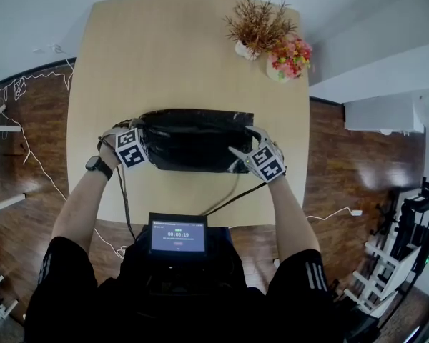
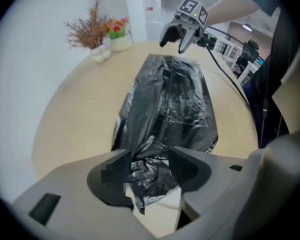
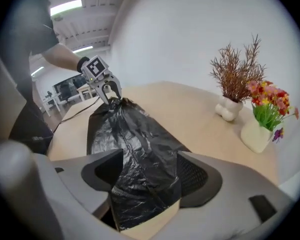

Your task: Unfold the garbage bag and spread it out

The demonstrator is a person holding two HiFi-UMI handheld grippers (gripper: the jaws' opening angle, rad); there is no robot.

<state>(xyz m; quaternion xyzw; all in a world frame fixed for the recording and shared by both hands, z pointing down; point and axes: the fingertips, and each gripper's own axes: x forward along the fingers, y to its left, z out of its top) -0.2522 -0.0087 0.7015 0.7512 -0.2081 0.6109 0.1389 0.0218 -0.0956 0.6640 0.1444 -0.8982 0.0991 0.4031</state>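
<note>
A black garbage bag (image 1: 193, 138) lies lengthwise as a crumpled strip on the wooden table (image 1: 164, 56), stretched between my two grippers. My left gripper (image 1: 144, 136) is over the bag's left end. Its jaws stand open with the bunched end (image 2: 150, 171) between them, and I see no pinch. My right gripper (image 1: 244, 143) is at the bag's right end, jaws wide open, with the plastic (image 3: 140, 184) running flat between them. In the left gripper view the right gripper (image 2: 176, 40) hovers just above the far end of the bag (image 2: 172, 99), fingers spread. In the right gripper view the left gripper (image 3: 110, 93) hangs over the bag (image 3: 125, 134).
A white vase of dried twigs (image 1: 247, 48) and a pot of pink flowers (image 1: 287, 59) stand at the table's far right corner. Black cables (image 1: 232, 195) trail off the near edge. A small screen (image 1: 177, 236) sits at my chest. Wooden floor surrounds the table.
</note>
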